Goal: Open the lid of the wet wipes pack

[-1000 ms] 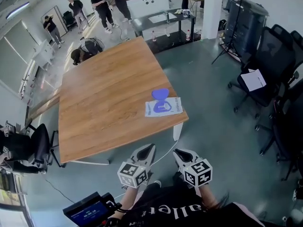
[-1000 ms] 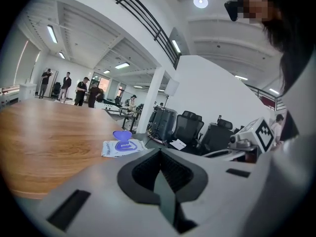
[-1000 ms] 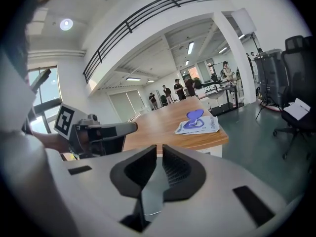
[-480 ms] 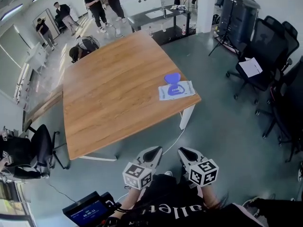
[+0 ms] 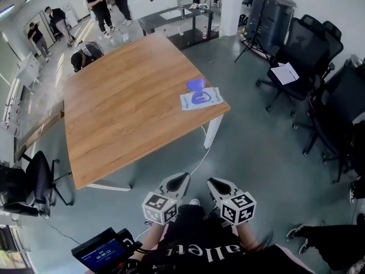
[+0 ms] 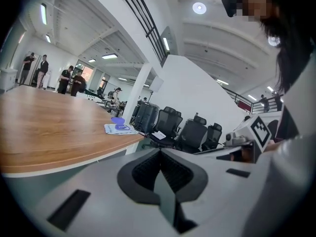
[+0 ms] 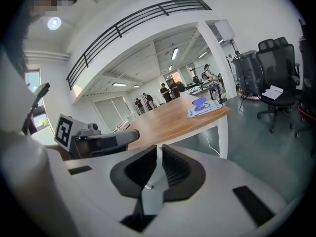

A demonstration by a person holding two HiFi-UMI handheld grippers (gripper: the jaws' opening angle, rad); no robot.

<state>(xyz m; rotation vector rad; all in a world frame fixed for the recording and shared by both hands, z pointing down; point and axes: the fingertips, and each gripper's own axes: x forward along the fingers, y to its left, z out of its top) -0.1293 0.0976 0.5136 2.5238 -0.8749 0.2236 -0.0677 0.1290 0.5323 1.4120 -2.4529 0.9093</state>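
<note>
The wet wipes pack point(image 5: 199, 99) lies flat near the right corner of the wooden table point(image 5: 114, 113), its blue lid point(image 5: 195, 85) flipped up and open. It shows small and far off in the left gripper view point(image 6: 120, 128) and in the right gripper view point(image 7: 205, 107). Both grippers are held close to the person's body, well short of the table. The left gripper point(image 5: 181, 178) has its jaws together with nothing in them. The right gripper point(image 5: 212, 182) shows a narrow gap between its pads, also with nothing between them.
Black office chairs point(image 5: 302, 50) stand on the grey floor right of the table, one with a paper point(image 5: 284, 73) on its seat. Another chair point(image 5: 28, 181) stands at the left. Several people stand at the far end. A small screen device point(image 5: 102, 253) hangs near the person's waist.
The head view has swung, so the table and pack have shifted in the picture and now look a little smaller. Both grippers stay side by side in front of the body, off the table.
</note>
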